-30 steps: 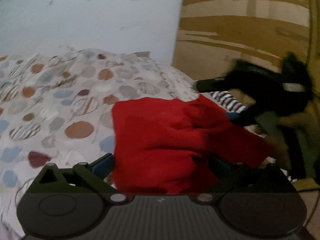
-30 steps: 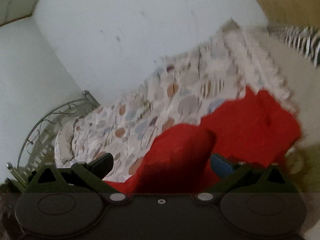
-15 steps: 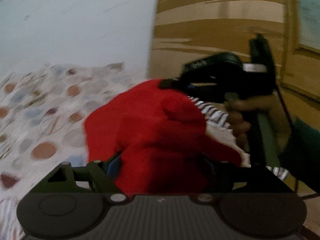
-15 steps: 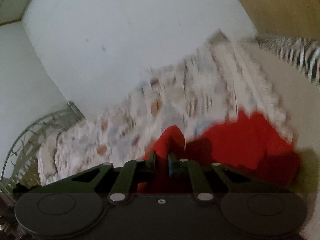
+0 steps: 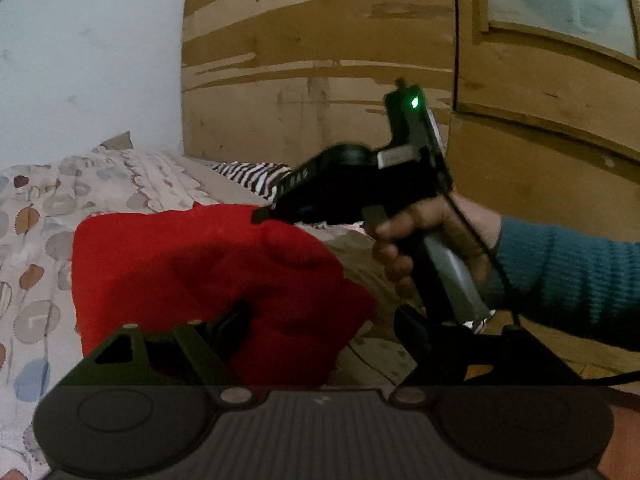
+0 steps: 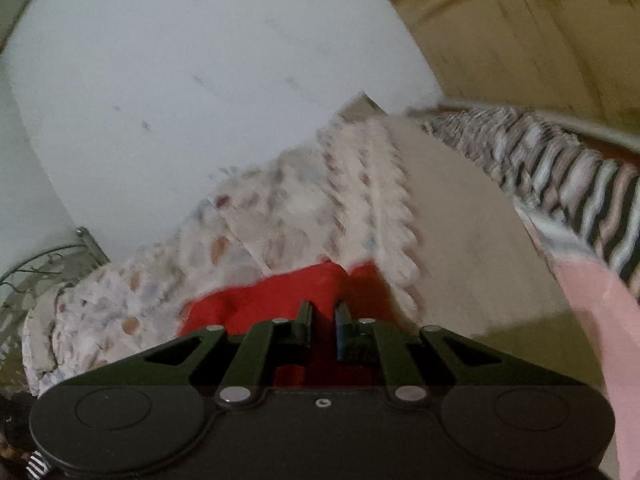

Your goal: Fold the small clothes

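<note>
— Gripper on our right (image 6: 322, 320) has its two fingers nearly together, with red cloth (image 6: 256, 300) pinched in the narrow gap between them; we see the same gripper (image 5: 264, 214) from the left wrist camera, its tip resting at the top edge of the red garment (image 5: 192, 272).

— And our left gripper (image 5: 320, 332)?

— Its jaws stand wide. The left finger (image 5: 236, 316) lies against the red cloth, the right finger sits clear of it over the bedding, so we see no pinch there. Over the past second those jaws narrowed a little, while the right gripper's jaws came together on the fabric.

— Where does the garment sit?

— Bunched on the bed, partly on the spotted bedspread (image 5: 44, 216) and partly on the plain beige sheet (image 6: 460, 240). A zebra-striped cloth (image 5: 256, 176) lies beyond it near the wooden wardrobe (image 5: 320, 80). We also see a hand (image 5: 420, 240) in a teal sleeve (image 5: 568, 280) holding the right gripper's handle, and pink fabric (image 6: 600, 320) at the right edge.
</note>
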The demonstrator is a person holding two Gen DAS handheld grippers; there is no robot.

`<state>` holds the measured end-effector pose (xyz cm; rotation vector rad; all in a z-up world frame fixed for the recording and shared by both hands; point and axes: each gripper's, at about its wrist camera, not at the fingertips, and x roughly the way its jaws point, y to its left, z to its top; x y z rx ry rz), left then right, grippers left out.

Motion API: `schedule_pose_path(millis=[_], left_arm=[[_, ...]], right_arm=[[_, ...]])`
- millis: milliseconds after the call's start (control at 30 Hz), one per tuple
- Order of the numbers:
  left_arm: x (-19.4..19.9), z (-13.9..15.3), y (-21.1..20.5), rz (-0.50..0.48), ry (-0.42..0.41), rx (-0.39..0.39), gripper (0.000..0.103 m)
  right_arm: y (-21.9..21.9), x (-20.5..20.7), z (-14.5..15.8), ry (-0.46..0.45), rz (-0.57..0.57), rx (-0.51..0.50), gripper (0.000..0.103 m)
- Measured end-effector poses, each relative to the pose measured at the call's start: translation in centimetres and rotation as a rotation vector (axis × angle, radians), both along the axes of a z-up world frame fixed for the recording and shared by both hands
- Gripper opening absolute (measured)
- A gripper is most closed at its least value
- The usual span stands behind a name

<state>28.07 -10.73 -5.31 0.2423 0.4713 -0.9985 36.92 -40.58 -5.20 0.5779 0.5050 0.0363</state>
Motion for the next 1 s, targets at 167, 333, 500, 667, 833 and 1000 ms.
schedule_pose_path(millis=[167, 333, 500, 667, 833, 1000], left_arm=[[-0.3, -0.2, -0.2, -0.015, -0.01, 0.018, 0.082], [-0.6, -0.2, 0.0, -0.019, -0.009, 0.014, 0.082], [-1.6, -0.5, -1.1, -0.043, -0.034, 0.052, 0.082], [-1.9, -0.8, -2.4, -0.055, -0.066, 0.093, 0.085], [-1.9, -0.7, -2.0, -0.072, -0.046, 0.073, 0.085], [-2.4, 0.2, -0.9, -0.067, -0.07, 0.081, 0.089]], right_arm=[[0.4, 0.0, -1.4, 0.023, 0.0, 0.01, 0.017], [0.9, -1.0, 0.7, 0.009, 0.037, -0.039, 0.084], [2.1, -2.5, 3.6, -0.029, 0.193, -0.119, 0.102], [5.2, -2.9, 4.3, 0.033, 0.356, -0.275, 0.102], [7.1, -2.4, 2.9, 0.118, 0.381, -0.402, 0.102], [7.1, -2.5, 1.2, 0.146, 0.336, -0.482, 0.102]])
